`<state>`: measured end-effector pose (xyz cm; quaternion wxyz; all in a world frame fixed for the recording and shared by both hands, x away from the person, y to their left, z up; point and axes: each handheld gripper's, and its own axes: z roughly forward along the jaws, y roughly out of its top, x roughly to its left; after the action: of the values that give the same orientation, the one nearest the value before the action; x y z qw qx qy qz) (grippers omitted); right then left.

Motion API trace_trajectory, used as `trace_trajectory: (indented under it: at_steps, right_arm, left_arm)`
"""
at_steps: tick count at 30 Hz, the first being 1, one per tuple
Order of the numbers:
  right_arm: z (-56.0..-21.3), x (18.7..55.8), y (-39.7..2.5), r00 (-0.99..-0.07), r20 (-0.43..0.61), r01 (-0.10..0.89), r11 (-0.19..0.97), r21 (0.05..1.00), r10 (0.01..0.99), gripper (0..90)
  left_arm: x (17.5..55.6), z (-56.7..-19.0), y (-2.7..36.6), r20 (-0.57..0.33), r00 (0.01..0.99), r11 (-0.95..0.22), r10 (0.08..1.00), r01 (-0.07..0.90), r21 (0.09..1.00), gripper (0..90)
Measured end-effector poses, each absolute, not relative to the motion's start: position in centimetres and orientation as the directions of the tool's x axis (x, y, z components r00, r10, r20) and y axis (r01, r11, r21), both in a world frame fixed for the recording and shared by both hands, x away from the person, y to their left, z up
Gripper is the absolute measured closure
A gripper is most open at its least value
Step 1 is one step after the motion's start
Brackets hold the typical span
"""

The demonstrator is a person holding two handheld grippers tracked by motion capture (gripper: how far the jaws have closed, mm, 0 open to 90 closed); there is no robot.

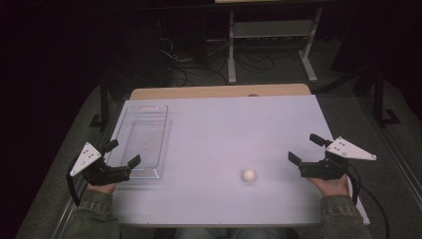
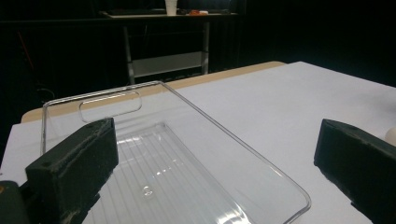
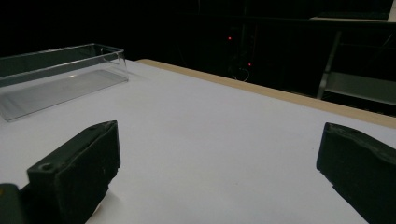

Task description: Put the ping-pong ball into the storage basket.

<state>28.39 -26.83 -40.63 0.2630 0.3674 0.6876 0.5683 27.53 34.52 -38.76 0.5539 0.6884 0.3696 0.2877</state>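
A small white ball lies on the white table, right of centre and near the front. A clear plastic tray rests at the table's left side, with nothing in it. My left gripper hovers at the tray's near left corner, jaws wide open and nothing between them; the tray spreads out just beyond its jaws, and the ball's edge peeks past the right jaw. My right gripper is open at the table's right edge, to the right of the ball. Its camera sees the tray far off.
The table's wooden back edge shows beyond the white top. A metal shelf frame and loose cables lie on the dark floor behind. A cable trails from the right gripper.
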Motion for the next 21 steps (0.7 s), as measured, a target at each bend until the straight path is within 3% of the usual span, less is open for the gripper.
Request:
trace_trajectory:
  at_steps: [21]
  right_arm:
    - [-40.5, 27.9, -27.3, -0.574, 0.047, 0.182, 0.071, 0.981, 0.817, 0.0]
  left_arm:
    - [27.1, -38.2, 32.9, 0.053, 0.599, -0.234, 0.799, 0.227, 0.945, 0.0]
